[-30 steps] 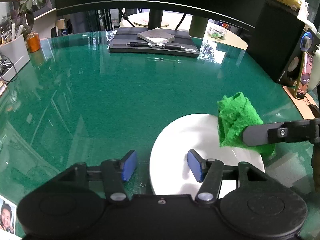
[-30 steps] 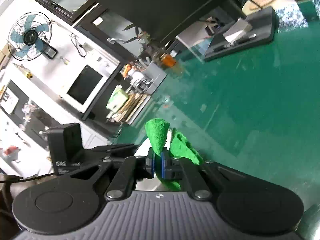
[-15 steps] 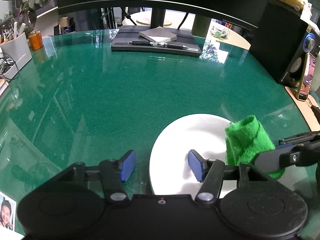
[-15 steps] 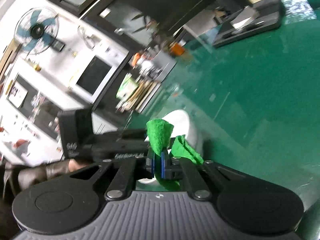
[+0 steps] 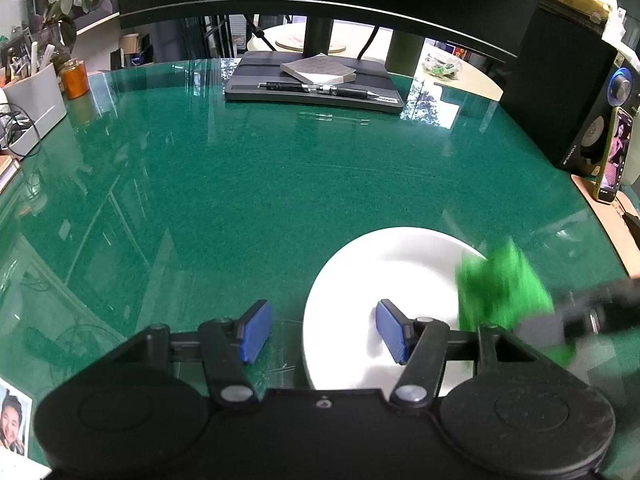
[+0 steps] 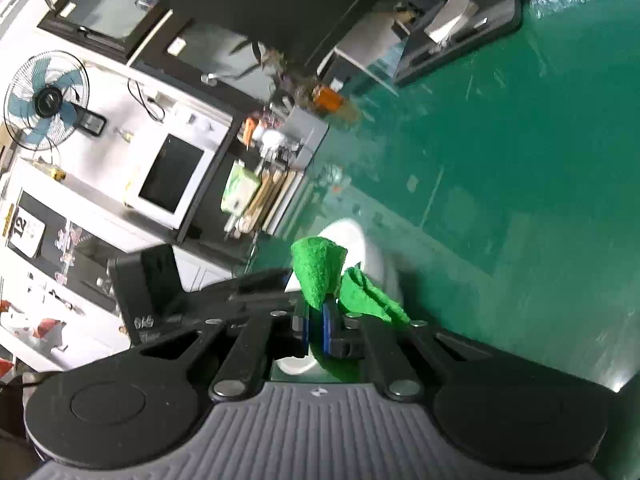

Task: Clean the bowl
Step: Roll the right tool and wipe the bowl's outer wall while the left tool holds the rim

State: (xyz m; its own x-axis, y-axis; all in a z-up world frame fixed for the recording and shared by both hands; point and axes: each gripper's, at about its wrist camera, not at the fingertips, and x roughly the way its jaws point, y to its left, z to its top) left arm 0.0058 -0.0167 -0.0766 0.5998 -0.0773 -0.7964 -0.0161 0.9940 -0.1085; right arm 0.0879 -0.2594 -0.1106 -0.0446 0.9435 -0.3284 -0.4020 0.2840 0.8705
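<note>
One shallow round white bowl (image 5: 384, 272) sits on the glossy green surface (image 5: 248, 184). The left tongs (image 5: 320, 330) straddle its near-left rim, blue pads apart, not pressing on it. The right tongs (image 6: 316, 322) are clamped on one crumpled green cloth (image 5: 500, 292), blurred over the bowl's right edge.
</note>
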